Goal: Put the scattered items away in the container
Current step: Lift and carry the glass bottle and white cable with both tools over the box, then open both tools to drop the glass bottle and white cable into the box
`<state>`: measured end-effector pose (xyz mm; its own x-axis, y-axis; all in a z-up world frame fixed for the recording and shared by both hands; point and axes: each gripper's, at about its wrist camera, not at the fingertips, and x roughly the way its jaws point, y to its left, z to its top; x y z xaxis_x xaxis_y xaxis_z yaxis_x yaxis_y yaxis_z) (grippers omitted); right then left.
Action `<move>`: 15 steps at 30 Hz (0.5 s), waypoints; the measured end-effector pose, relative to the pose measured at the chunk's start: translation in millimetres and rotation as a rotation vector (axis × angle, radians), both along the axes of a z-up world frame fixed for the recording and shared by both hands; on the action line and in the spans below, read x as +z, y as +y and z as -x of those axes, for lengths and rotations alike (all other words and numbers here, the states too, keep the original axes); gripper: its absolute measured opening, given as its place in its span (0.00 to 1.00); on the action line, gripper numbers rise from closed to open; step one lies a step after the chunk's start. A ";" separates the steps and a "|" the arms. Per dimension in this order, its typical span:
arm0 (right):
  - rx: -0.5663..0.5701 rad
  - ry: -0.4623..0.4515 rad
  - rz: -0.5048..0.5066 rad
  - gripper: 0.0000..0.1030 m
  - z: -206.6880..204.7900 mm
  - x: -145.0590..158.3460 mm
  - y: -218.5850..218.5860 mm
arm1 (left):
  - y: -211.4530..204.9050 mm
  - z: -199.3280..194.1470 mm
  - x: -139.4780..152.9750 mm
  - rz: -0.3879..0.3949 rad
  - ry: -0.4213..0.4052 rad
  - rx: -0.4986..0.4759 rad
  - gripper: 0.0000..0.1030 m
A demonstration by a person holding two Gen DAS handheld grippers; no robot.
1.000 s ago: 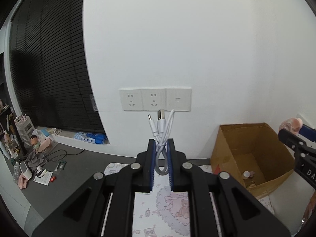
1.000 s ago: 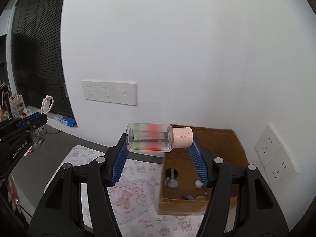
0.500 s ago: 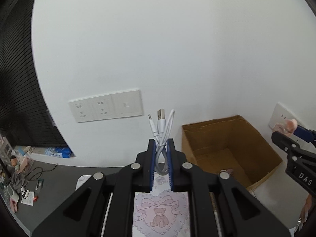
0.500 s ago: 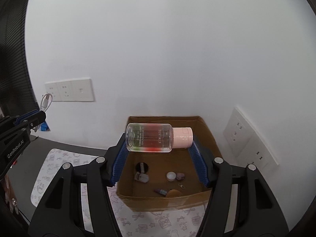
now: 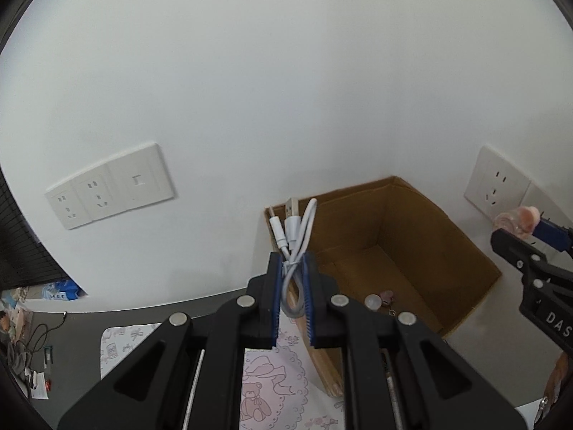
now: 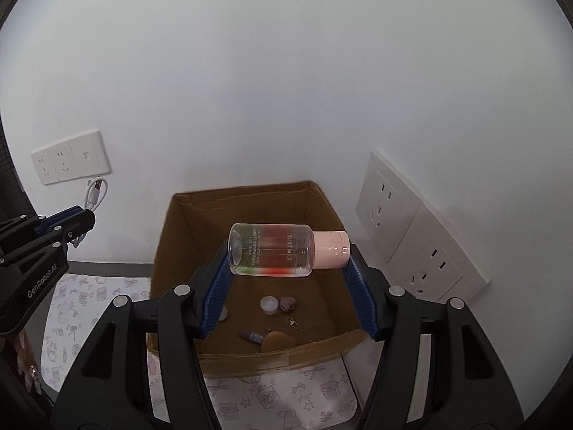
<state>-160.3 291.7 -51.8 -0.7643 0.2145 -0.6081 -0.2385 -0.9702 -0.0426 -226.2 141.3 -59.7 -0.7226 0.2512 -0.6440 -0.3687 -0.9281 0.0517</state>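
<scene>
Box on mat against wall—sockets right (trinkets inside).

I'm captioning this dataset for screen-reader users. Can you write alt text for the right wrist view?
The right gripper holds a clear bottle with a pink cap sideways above an open cardboard box that stands against a white wall and already contains a few small items. At left, the left gripper pinches a folded white USB cable.

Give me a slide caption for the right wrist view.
Right gripper holds a pink-capped bottle sideways above the open cardboard box.
</scene>
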 end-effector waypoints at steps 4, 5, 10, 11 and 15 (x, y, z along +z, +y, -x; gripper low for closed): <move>-0.023 -0.028 0.011 0.61 8.4 -14.1 12.1 | 14.3 13.1 -16.6 0.013 -0.034 -0.024 0.11; -0.027 -0.035 0.013 0.61 10.7 -17.8 14.7 | 17.1 16.2 -20.8 0.017 -0.043 -0.029 0.11; -0.039 -0.073 0.023 0.61 21.3 -37.5 23.9 | 34.4 32.7 -44.3 0.040 -0.091 -0.061 0.11; -0.040 -0.081 0.025 0.61 24.2 -41.7 25.2 | 36.4 34.4 -47.2 0.042 -0.098 -0.066 0.11; -0.043 -0.099 0.032 0.61 30.8 -53.2 29.8 | 45.6 45.4 -62.5 0.052 -0.130 -0.081 0.11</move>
<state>-191.0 321.6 -105.1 -0.6904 0.2253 -0.6875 -0.2760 -0.9604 -0.0375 -271.6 186.9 -122.2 -0.6111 0.2693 -0.7443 -0.4488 -0.8924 0.0457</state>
